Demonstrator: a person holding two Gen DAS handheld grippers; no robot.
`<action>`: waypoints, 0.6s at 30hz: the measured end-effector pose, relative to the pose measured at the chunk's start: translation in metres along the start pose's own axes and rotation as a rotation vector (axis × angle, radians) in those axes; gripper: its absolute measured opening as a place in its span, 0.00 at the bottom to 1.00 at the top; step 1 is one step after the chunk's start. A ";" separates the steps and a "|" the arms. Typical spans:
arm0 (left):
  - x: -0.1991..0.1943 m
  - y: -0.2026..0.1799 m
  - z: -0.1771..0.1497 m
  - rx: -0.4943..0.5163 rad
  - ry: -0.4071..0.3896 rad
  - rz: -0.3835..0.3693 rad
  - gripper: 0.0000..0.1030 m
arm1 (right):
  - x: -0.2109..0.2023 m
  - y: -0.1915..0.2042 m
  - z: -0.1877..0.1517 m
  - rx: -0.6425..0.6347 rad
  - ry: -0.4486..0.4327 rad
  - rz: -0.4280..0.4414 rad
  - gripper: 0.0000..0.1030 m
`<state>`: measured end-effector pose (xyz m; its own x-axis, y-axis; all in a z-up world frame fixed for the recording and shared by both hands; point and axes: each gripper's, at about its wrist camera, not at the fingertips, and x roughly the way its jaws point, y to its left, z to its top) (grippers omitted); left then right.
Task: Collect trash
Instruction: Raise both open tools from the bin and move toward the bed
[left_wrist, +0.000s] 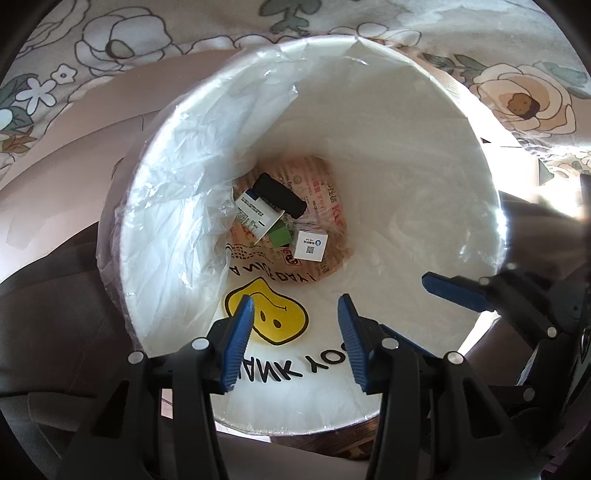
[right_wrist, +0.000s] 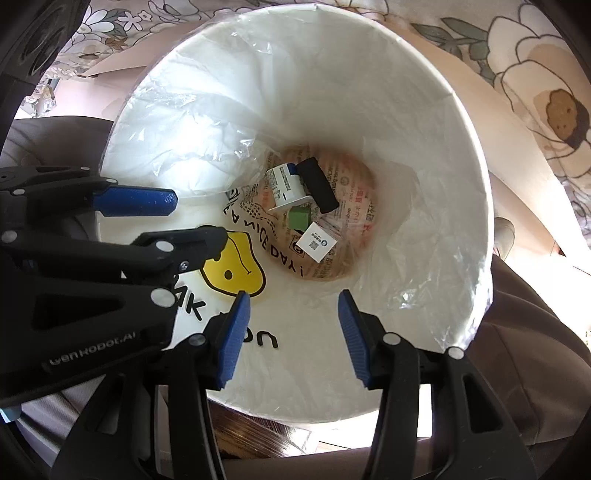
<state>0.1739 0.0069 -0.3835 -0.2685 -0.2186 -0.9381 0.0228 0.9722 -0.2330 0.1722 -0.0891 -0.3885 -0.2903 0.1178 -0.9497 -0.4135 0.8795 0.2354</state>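
**A:** What is in front of the two tongs?

**B:** Both point steeply down into a white bin (left_wrist: 461, 155) lined with a clear plastic bag (left_wrist: 177, 177). The left gripper (left_wrist: 295, 343) and the right gripper (right_wrist: 293, 338) each hang just over the near rim, side by side. Their blue pads stand apart with nothing between them; both are empty.

**A:** And the trash?

**B:** It lies at the bottom of the bin, well below the pads. There is a black oblong object (left_wrist: 281, 195), a white carton with a blue stripe (left_wrist: 256, 216) leaning against it, a small green box (left_wrist: 283, 236) and a small white box with a printed code (left_wrist: 310, 245). They rest on printed paper (left_wrist: 325, 184). A bag with a yellow smiley face (left_wrist: 273, 321) lines the near wall, right under the left tongs.

**A:** Which step is this?

**B:** It looks like the drop into the bin is done: the pieces sit inside and neither tong grips anything. Whether more litter waits outside the bin cannot be told from here.

**A:** What does the next move call for?

**B:** Probably lifting both tongs clear of the rim without snagging the loose liner, then looking for further litter.
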 end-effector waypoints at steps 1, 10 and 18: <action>-0.004 -0.002 -0.003 0.010 -0.010 0.008 0.48 | -0.003 0.000 -0.003 0.001 0.003 0.009 0.49; -0.071 -0.014 -0.044 0.110 -0.164 0.067 0.52 | -0.045 0.001 -0.031 0.007 -0.059 0.016 0.58; -0.136 -0.002 -0.078 0.106 -0.320 0.071 0.64 | -0.100 -0.007 -0.063 0.018 -0.156 0.029 0.61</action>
<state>0.1354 0.0417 -0.2355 0.0525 -0.1827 -0.9818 0.1346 0.9755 -0.1743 0.1496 -0.1364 -0.2817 -0.1638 0.2116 -0.9635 -0.3914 0.8826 0.2604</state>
